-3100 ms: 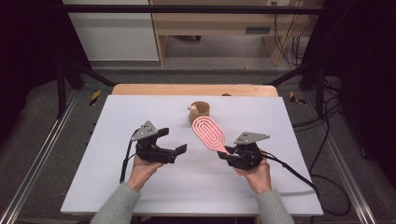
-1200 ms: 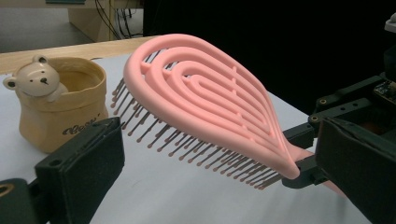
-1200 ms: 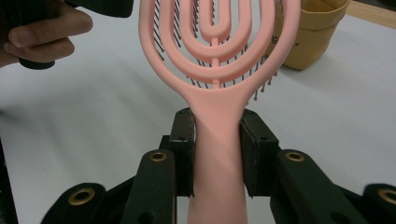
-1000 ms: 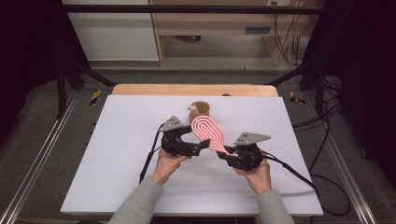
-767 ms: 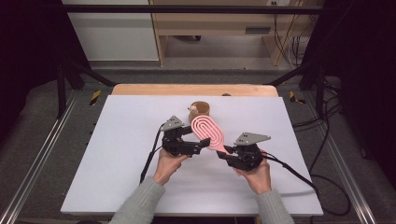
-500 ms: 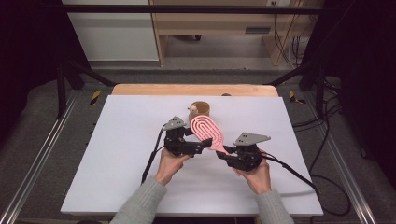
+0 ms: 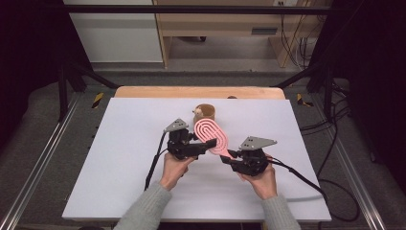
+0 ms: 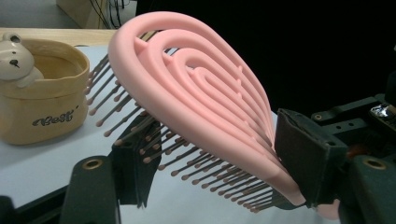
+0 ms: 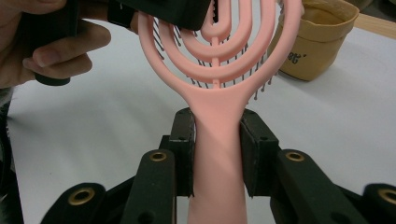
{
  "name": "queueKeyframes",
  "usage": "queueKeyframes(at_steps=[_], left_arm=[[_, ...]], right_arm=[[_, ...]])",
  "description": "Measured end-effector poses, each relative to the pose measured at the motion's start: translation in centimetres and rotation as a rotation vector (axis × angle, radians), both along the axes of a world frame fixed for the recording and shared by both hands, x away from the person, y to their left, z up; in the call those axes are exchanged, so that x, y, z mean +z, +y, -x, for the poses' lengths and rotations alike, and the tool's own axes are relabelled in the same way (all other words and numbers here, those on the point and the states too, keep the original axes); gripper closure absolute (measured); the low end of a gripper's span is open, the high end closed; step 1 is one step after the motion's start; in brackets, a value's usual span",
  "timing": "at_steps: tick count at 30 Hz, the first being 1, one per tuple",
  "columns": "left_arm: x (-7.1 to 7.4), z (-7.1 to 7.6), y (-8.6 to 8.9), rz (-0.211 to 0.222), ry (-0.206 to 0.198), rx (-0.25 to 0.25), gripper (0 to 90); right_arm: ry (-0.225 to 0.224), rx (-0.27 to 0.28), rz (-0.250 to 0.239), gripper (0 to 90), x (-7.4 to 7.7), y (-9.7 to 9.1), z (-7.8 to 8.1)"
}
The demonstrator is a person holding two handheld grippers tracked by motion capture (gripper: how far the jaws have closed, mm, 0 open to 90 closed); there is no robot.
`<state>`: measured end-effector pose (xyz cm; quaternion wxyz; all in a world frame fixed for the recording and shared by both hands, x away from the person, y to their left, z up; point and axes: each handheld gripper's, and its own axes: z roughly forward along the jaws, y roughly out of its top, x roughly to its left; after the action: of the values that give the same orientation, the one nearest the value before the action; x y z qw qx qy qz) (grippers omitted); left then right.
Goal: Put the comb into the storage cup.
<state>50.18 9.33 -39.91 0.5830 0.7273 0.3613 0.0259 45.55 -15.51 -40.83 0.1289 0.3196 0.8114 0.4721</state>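
- Right gripper pinches brush handle; brush aloft.
- Left gripper jaws, just closing, bracket the head; contact unclear.
- Left: placing in cup, likely.

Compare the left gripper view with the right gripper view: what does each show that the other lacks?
Left gripper view: a bear figure on the cup's rim, and both pads of the left hand-held gripper, just closing across the pink hairbrush's head. Right gripper view: the right hand-held gripper clamping the handle, and the person's left hand. Shared: hairbrush, cup, table.
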Motion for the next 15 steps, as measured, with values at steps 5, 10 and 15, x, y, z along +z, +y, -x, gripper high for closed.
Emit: queueKeyframes(at_steps=[5,10,15], left_arm=[[-0.01,-0.06,0.1,0.02,0.019,-0.009,36.8],[-0.05,-0.03,0.14,0.023,0.026,-0.008,39.6],[0.01,0.02,0.23,0.04,0.033,-0.006,42.8]], right_arm=[[0.001,0.002,-0.001,69.9,-0.04,0.04,-0.02],[0.005,0.002,0.003,70.0,-0.14,0.12,-0.06],[0.011,0.005,0.006,70.2,-0.23,0.19,-0.1]])
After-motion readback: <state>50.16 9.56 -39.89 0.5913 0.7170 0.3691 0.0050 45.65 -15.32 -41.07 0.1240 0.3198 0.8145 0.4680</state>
